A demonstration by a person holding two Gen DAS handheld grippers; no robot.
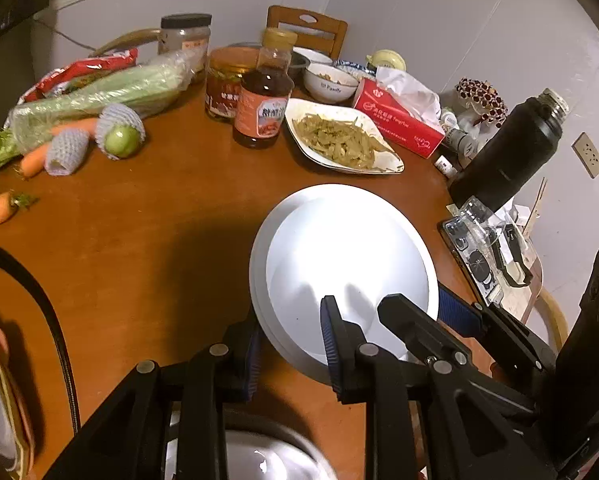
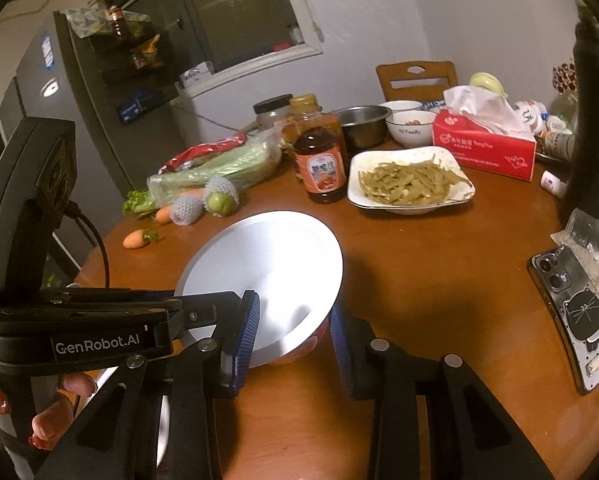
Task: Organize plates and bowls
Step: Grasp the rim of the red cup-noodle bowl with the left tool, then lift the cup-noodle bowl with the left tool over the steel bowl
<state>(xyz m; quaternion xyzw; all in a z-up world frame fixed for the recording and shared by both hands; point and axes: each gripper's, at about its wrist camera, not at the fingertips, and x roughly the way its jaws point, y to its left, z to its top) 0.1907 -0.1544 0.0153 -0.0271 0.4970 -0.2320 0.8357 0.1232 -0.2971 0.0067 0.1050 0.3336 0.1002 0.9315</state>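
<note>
From the left wrist, the left gripper point(image 1: 293, 344) is clamped on the near rim of the white plate point(image 1: 347, 256) above the table point(image 1: 139, 240). From the right wrist, the right gripper point(image 2: 295, 336) pinches that plate's near edge too.

Metal bowl point(image 1: 259, 456) bottom-cropped, perhaps blurred

Glossy wooden table point(image 2: 439, 280), perhaps glazed ceramic plate point(image 1: 339, 248), shiny metal bowl point(image 2: 363, 120).

Both my claws are angled downward right now. Left claw point(image 1: 293, 354) is clamped tight, right claw point(image 2: 295, 344) is nearly closed too, and fingers point(image 2: 53, 420) wrap the left handle.
</note>
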